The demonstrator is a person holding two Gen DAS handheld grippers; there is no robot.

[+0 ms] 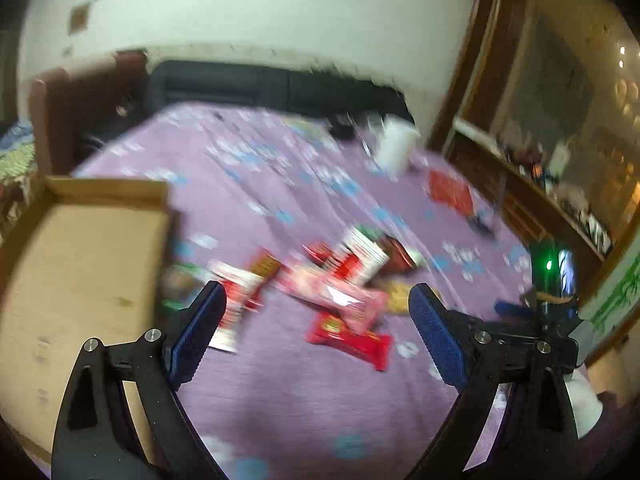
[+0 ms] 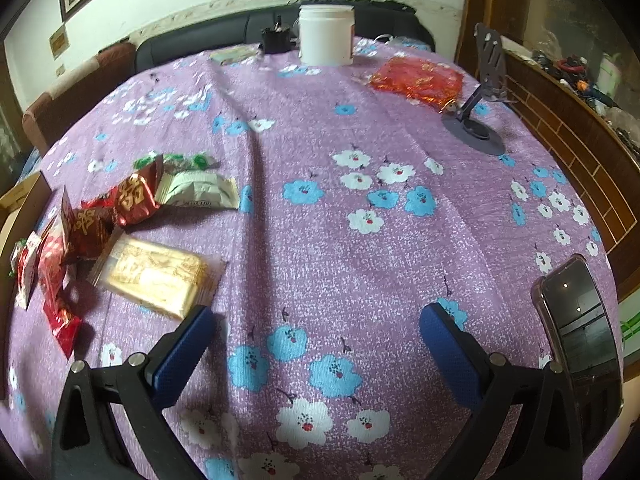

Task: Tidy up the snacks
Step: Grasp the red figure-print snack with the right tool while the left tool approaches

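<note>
A pile of wrapped snacks [image 1: 332, 280] lies on the purple flowered tablecloth [image 1: 304, 392], blurred in the left wrist view. My left gripper [image 1: 316, 320] is open and empty, just short of the pile, over a red packet [image 1: 348, 338]. A cardboard box [image 1: 80, 264] sits to its left. In the right wrist view the snacks lie at the left: a gold packet [image 2: 154, 276], red candies [image 2: 116, 208] and a pale green packet [image 2: 198, 192]. My right gripper [image 2: 316, 344] is open and empty over bare cloth [image 2: 360, 248], right of the gold packet.
A white jar [image 2: 326, 34] stands at the table's far edge, a red pouch [image 2: 416, 78] and a grey phone stand [image 2: 478, 112] to its right. A phone [image 2: 580, 328] lies by the right gripper. A dark sofa [image 1: 260, 84] and wooden cabinet [image 2: 568, 120] surround the table.
</note>
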